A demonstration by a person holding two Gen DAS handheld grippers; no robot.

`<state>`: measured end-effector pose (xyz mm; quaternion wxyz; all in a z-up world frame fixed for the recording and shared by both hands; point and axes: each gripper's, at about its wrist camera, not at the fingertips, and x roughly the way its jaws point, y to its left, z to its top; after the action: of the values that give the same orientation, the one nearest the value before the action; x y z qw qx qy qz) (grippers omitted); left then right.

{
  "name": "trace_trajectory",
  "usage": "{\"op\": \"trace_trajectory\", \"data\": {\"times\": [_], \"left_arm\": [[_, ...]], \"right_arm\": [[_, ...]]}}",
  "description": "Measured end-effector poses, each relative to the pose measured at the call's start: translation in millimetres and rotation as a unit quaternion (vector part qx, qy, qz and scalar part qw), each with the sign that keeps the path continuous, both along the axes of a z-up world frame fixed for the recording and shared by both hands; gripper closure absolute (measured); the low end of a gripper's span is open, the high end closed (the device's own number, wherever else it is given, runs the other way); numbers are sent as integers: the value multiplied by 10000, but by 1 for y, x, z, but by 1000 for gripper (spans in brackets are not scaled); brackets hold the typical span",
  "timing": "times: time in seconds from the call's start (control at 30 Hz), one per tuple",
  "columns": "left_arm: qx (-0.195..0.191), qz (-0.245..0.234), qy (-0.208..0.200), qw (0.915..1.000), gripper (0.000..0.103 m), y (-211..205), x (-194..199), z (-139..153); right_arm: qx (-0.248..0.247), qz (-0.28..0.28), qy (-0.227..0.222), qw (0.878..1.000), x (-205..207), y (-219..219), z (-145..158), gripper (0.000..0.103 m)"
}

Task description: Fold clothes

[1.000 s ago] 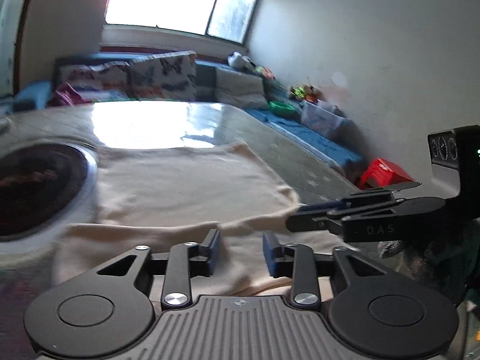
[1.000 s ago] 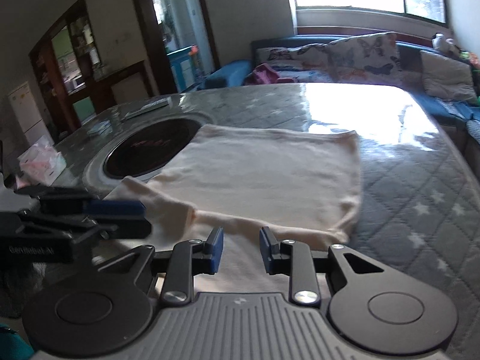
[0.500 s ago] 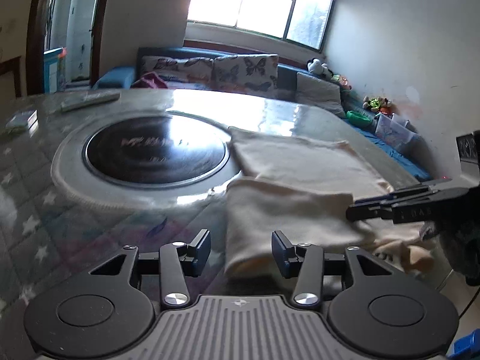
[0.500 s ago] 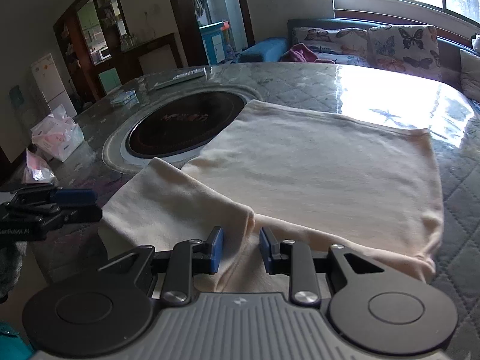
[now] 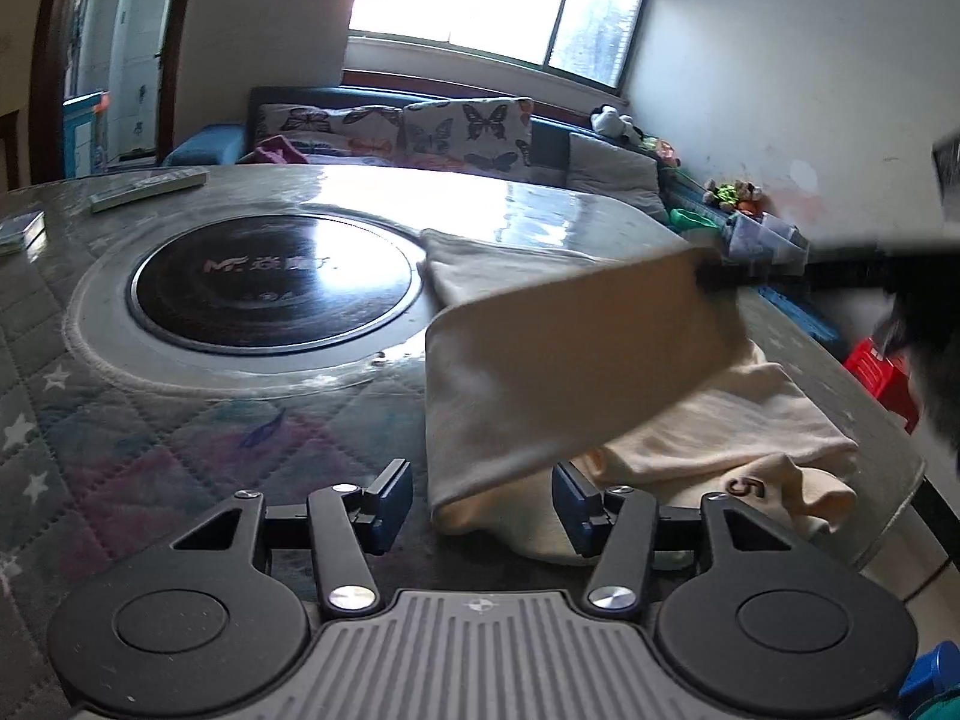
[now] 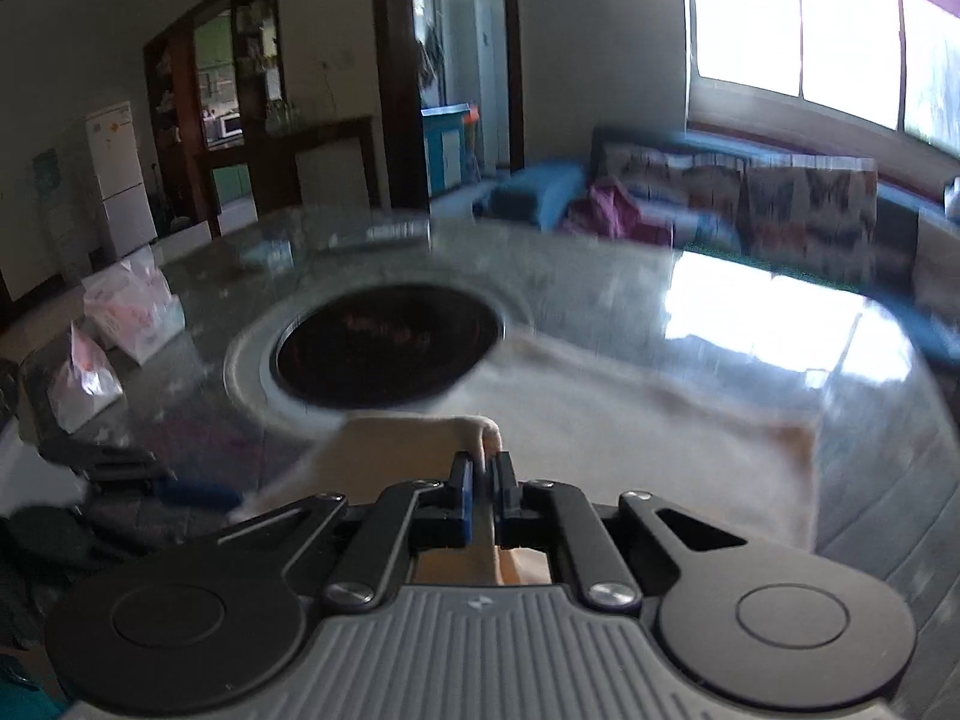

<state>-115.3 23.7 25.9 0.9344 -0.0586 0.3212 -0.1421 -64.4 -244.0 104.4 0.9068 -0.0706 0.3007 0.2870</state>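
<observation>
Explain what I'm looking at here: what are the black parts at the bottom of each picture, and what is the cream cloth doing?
There is no robot. A person holds a pair of tongs in each hand, each with a wide-angle camera looking forward along its fingers. The left tongs are open, with the edge of the cream garment lying between the fingers, ungripped. The right tongs are shut on a fold of that garment, lifting a flap off the table. The right picture is blurred. The garment lies on a quilted table cover beside a round black cooktop.
</observation>
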Motion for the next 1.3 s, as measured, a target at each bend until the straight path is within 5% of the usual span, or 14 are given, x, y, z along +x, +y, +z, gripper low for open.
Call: {"op": "trace_trajectory", "data": {"times": [0.23, 0.37, 0.63, 1.1, 1.3], "left_arm": [[295, -101, -65, 9995, 48, -17, 6, -6], [468, -108, -107, 9988, 50, -22, 7, -7], [610, -75, -136, 9980, 71, -21, 2, -9], [785, -167, -77, 9967, 76, -19, -3, -8], [905, -370, 39, 9952, 75, -4, -10, 3]], "right_arm": [[-188, 226, -622, 9976, -11, 8, 51, 98], [-346, 106, -685, 9970, -17, 2, 55, 98], [-661, -147, -796, 9945, -30, -11, 61, 98], [-632, -1339, 823, 9855, -1, -69, -69, 96], [-415, -1274, 583, 9893, -12, -78, -52, 95]]}}
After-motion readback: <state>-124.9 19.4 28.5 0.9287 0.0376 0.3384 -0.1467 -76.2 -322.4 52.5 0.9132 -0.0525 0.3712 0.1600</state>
